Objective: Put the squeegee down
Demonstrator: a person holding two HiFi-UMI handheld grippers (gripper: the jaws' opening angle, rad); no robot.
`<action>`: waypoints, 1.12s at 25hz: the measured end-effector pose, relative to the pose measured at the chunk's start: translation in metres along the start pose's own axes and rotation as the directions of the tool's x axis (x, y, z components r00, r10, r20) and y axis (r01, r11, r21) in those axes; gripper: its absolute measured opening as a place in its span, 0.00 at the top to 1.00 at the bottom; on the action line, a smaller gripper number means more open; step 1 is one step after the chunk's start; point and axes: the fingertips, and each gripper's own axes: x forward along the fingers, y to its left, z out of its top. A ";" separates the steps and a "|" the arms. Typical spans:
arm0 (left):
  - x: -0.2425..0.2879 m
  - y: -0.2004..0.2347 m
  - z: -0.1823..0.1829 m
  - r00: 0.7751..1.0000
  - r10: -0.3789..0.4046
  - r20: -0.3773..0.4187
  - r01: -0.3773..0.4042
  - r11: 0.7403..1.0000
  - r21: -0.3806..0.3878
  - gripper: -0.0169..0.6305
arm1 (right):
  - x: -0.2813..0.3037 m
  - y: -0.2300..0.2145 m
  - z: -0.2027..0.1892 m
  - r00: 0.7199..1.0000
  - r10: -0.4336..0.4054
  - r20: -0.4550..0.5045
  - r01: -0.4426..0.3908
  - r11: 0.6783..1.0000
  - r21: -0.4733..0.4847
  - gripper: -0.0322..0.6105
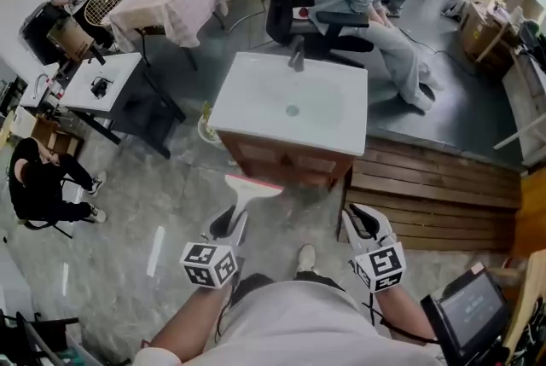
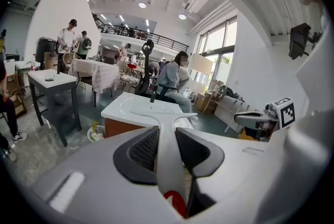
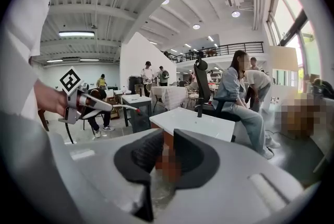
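Note:
My left gripper (image 1: 229,223) is shut on the white handle of a squeegee (image 1: 247,189), whose blade with a red edge points toward the sink cabinet. In the left gripper view the handle (image 2: 168,160) runs up between the two dark pads, and the blade spreads out above them. A white sink basin (image 1: 256,100) on a wooden cabinet (image 1: 286,161) stands just ahead of both grippers. My right gripper (image 1: 363,223) hovers to the right at the same height, open with a narrow gap and nothing between its jaws (image 3: 163,157). The right gripper view also shows the left gripper (image 3: 78,100) carrying the squeegee (image 3: 122,107).
A person sits on a black office chair (image 1: 290,14) behind the sink. Wooden planks (image 1: 426,185) lie to the right on a raised grey floor. A white table (image 1: 119,70) stands at left, with a seated person (image 1: 43,181) near it. A tablet (image 1: 465,309) sits at the lower right.

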 end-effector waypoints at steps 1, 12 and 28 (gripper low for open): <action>0.014 0.003 0.007 1.000 0.013 0.010 -0.013 1.000 -0.002 0.80 | 0.008 -0.013 -0.003 1.000 0.008 -0.009 -0.008 1.000 -0.006 0.88; 0.148 0.081 0.067 0.993 0.117 0.031 -0.117 0.993 -0.007 0.80 | 0.086 -0.086 -0.006 0.998 0.013 -0.061 -0.011 0.999 0.044 0.88; 0.375 0.265 0.149 0.995 0.097 -0.033 -0.097 0.995 0.022 0.80 | 0.249 -0.164 0.051 0.970 -0.187 -0.158 0.212 0.963 0.165 0.88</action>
